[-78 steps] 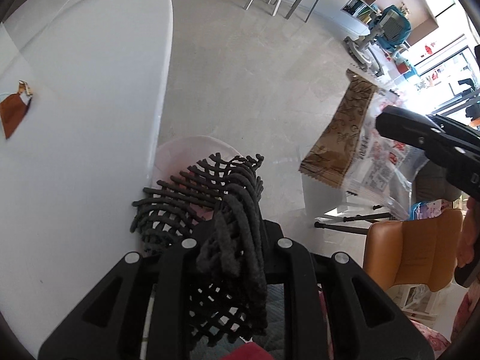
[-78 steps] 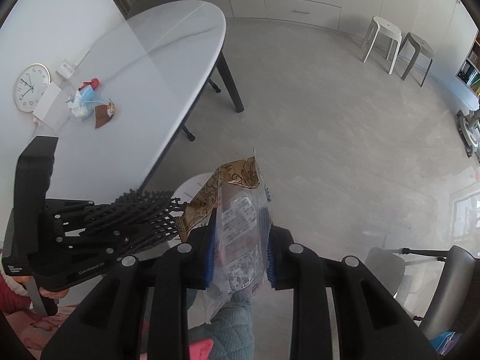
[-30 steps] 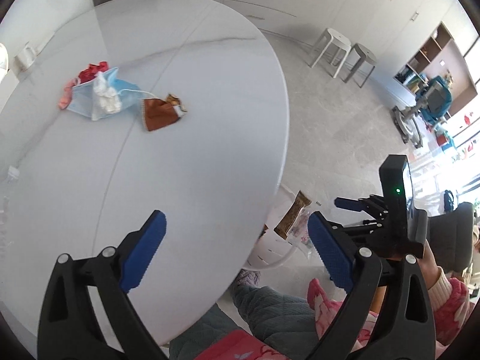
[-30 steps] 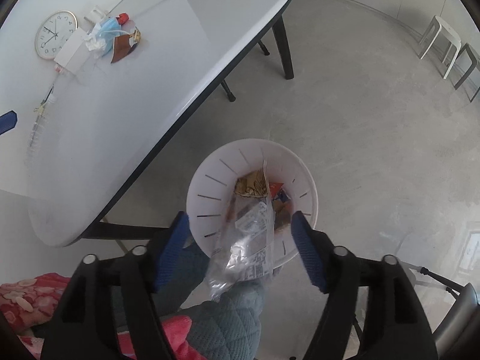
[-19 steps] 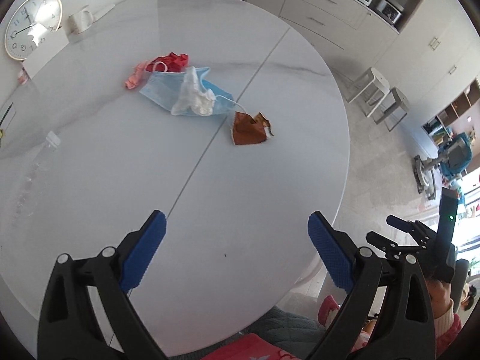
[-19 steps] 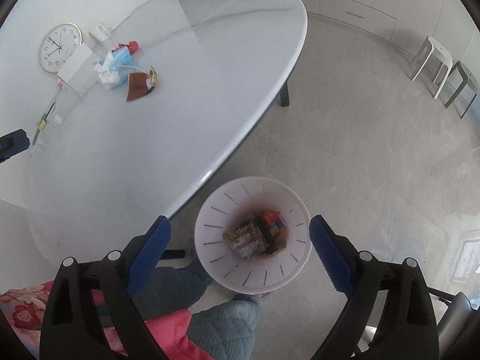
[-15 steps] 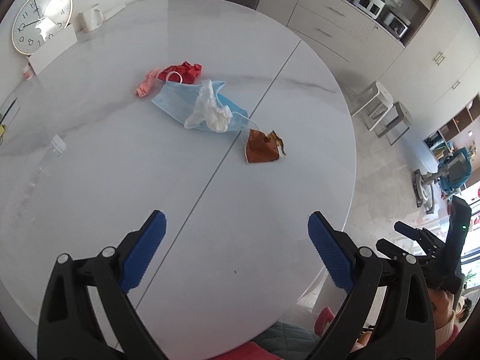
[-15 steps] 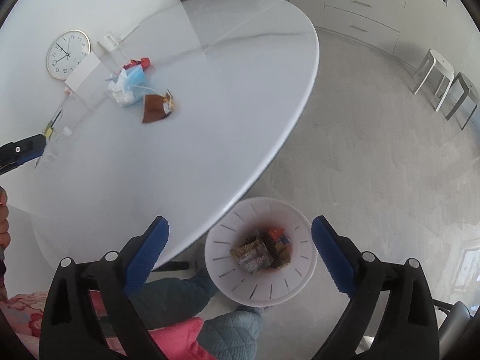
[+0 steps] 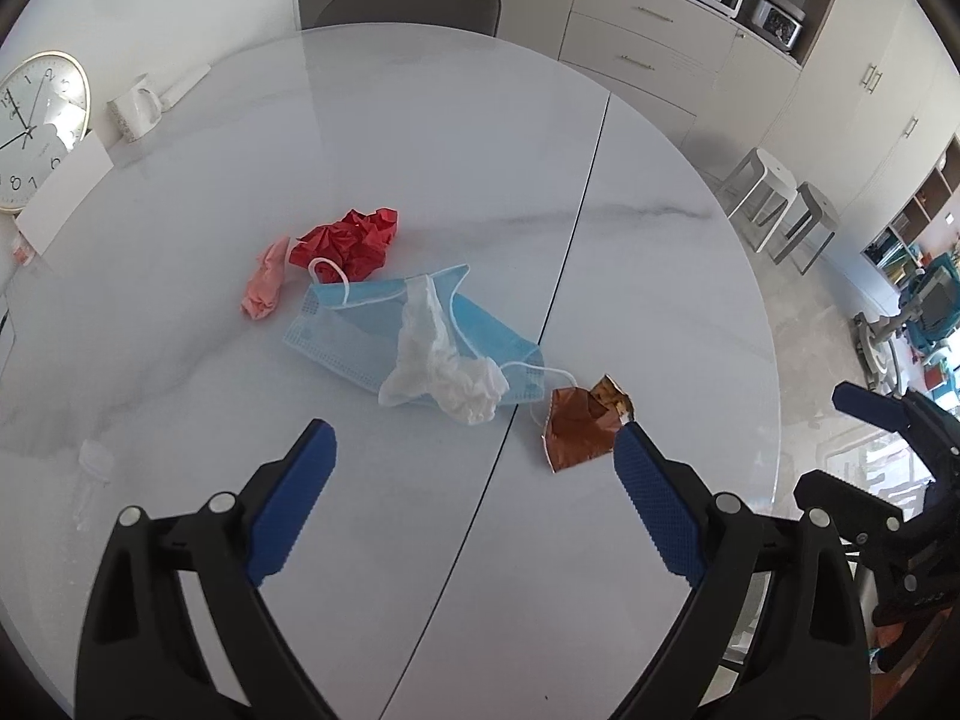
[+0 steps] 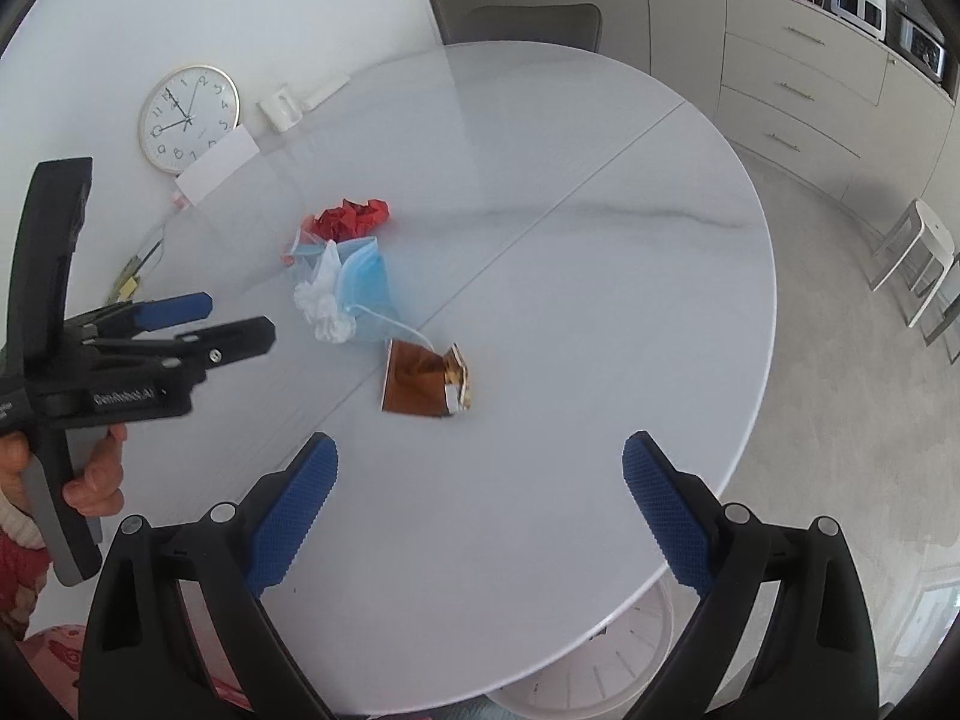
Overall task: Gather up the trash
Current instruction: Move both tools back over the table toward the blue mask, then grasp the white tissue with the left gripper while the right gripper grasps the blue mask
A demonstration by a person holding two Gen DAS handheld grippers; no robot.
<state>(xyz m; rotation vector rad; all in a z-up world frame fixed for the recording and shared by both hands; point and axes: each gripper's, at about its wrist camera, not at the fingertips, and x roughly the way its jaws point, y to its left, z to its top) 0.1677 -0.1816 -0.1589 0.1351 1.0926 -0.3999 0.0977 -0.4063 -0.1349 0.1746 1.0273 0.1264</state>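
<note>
L claw (image 9: pixel 474 468) & R claw (image 10: pixel 480 477) both agape

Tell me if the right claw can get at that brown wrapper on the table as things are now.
Probably yes. The right claw is open and empty, and the brown wrapper lies just ahead of it on the bare table. Only the mask's ear loop reaches its edge, and the left claw stays off to the side.

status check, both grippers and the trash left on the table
Left gripper open, empty. Right gripper open, empty. Brown wrapper nearest; blue mask, white tissue, red paper beyond. Nothing blocking.
</note>
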